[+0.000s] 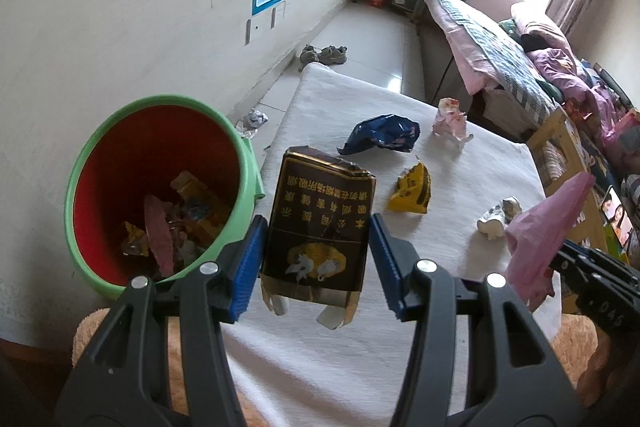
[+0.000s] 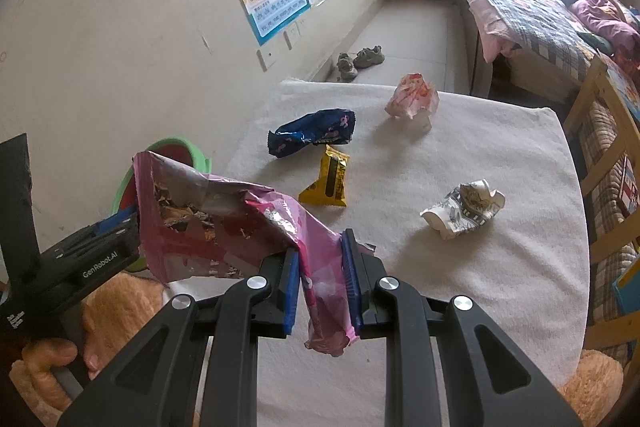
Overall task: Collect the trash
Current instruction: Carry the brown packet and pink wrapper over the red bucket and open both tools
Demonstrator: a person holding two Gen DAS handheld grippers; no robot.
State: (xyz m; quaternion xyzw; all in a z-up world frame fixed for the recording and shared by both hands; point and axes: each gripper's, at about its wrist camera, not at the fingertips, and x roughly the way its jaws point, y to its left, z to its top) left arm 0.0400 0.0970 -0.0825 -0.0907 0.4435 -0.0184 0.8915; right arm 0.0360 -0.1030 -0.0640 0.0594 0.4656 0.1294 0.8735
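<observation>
Trash in both grippers now. Left gripper (image 1: 316, 259) clamps a dark brown cigarette pack (image 1: 320, 223), held above the white cloth-covered table (image 1: 360, 347), right beside the green bucket (image 1: 160, 183) with wrappers already piled inside. Right gripper (image 2: 320, 281) is pinched tight on a crumpled pink wrapper (image 2: 224, 223), which flops out to the left. Lying on the table: a blue wrapper (image 2: 312, 133), a yellow packet (image 2: 330, 177), a pink-and-white wad (image 2: 412, 97) and a crushed paper cup (image 2: 460, 209).
</observation>
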